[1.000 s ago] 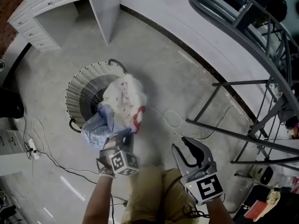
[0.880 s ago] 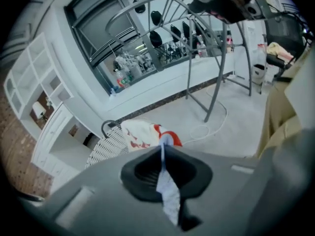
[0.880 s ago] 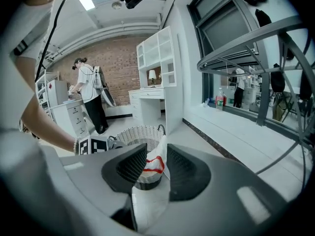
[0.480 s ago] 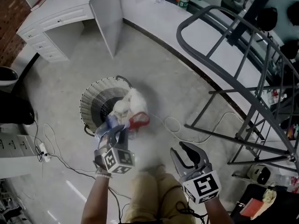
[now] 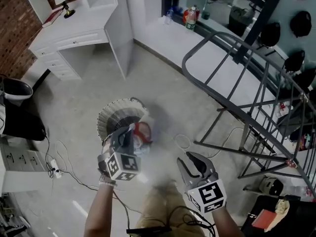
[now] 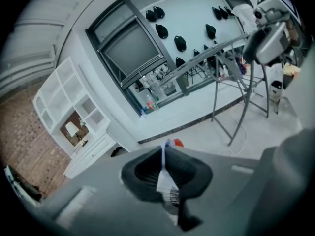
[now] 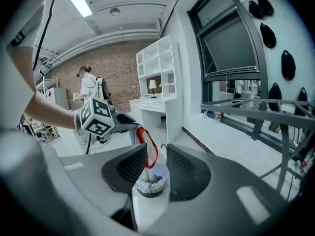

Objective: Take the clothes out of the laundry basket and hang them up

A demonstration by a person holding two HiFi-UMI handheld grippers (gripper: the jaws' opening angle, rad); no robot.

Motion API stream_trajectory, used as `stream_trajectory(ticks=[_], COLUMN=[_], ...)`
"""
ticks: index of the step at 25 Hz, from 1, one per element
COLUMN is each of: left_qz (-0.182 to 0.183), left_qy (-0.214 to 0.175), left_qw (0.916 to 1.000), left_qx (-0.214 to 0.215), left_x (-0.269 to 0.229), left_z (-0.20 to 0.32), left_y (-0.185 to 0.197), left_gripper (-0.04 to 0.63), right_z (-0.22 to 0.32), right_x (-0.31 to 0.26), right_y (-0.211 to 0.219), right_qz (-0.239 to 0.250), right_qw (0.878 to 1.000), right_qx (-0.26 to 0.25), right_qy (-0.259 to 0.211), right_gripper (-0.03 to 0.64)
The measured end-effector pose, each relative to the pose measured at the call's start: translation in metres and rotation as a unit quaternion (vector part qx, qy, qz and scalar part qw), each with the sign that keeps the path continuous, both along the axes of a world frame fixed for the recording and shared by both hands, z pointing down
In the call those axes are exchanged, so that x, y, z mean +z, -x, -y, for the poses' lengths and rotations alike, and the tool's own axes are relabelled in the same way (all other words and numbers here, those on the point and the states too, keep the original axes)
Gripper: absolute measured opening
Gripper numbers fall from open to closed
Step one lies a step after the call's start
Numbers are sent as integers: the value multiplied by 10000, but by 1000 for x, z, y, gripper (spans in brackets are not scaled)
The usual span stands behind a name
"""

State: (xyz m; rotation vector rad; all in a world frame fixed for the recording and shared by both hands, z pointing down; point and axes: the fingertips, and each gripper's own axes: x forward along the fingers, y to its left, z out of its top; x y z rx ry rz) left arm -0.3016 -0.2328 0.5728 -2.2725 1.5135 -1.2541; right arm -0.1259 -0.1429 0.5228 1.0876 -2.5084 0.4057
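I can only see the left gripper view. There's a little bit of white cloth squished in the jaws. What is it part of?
Observer: It's a white garment with red trim, dangling from the left gripper.
Operator: Where's the basket? I can't find it!
Observer: The laundry basket stands on the floor, below the garment.
Operator: Is the other gripper helping?
Observer: No. The right gripper has its jaws apart and grips nothing; it's beside the left one, clear of the cloth.
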Motion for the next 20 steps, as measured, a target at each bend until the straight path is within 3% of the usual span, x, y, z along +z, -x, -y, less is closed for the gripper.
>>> stream_trajectory(ticks=[10, 20], left_qz=[-50, -660], left_qy=[-293, -1010], left_qw=[9965, 9850], left_qx=[779, 1237], left_x=[-112, -241], left_z=[-21, -27], left_y=[-29, -69], left_gripper=[6, 6], right_z=[-21, -41], right_x=[-53, -67], right_y=[28, 12], right_qz=[40, -41], right_qw=[9997, 9995], right_qx=[3, 203], right_qy=[-222, -253], right_gripper=[114, 132])
